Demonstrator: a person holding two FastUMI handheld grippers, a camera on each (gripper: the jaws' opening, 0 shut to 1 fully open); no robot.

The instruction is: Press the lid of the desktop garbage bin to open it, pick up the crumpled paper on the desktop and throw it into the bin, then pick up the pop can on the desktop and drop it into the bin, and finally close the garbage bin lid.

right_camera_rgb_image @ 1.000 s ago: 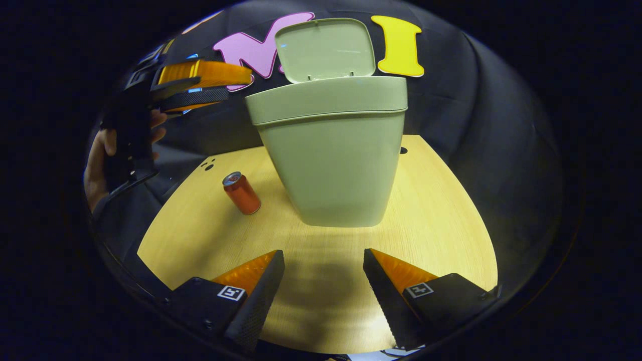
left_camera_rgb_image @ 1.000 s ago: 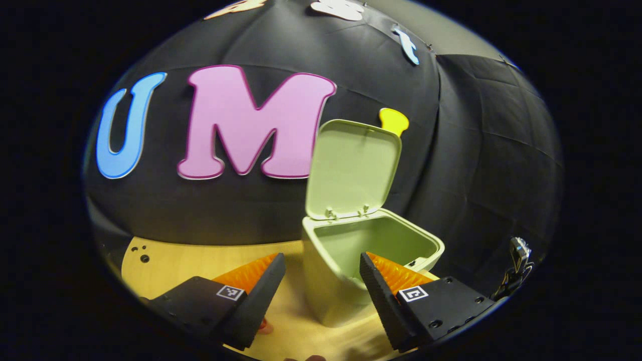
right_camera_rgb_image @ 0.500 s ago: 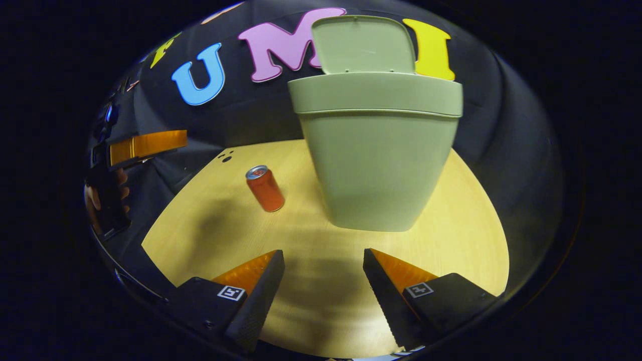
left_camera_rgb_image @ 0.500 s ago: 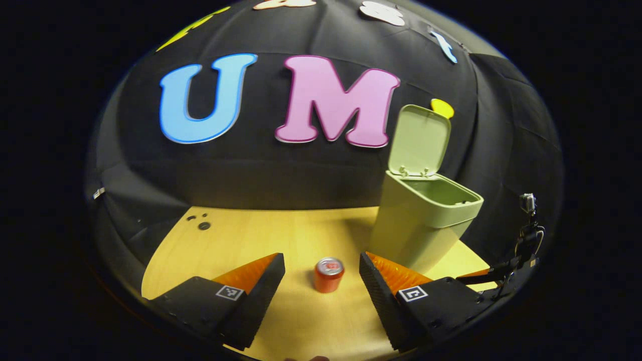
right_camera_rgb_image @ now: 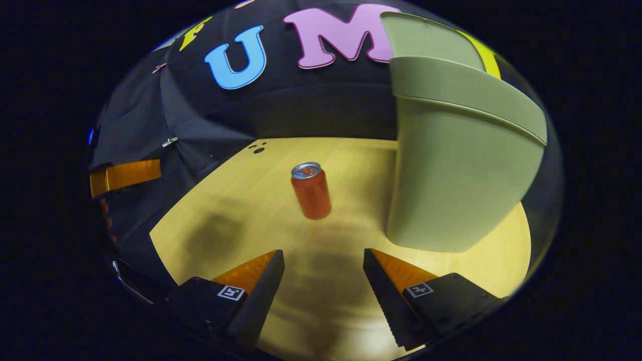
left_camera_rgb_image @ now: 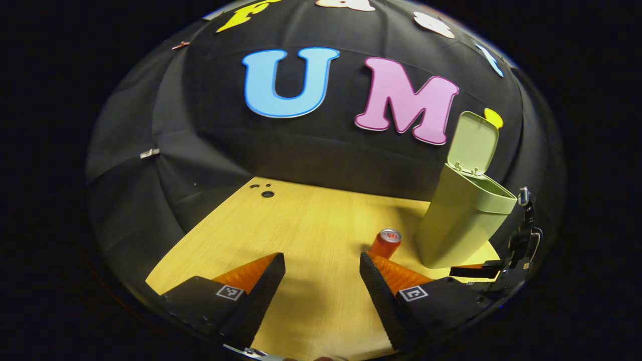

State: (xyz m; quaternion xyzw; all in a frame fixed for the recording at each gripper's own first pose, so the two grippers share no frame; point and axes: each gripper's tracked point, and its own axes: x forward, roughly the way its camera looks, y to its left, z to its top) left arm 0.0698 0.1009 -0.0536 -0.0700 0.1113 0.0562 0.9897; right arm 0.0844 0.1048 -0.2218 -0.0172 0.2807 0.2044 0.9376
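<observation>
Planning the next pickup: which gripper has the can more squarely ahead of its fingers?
The right gripper: the can stands ahead of its open fingers. The left gripper has it off beside one finger.

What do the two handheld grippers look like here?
The left gripper and right gripper each have two wedge-shaped fingers with ridged inner faces, mounted on dark blocks that each carry a small square black-and-white marker.

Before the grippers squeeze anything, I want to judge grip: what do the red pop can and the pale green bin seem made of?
Red pop can: probably thin metal, given its shiny silver top with a pull tab. Pale green bin: likely moulded plastic, smooth and matte, with a hinged lid.
</observation>
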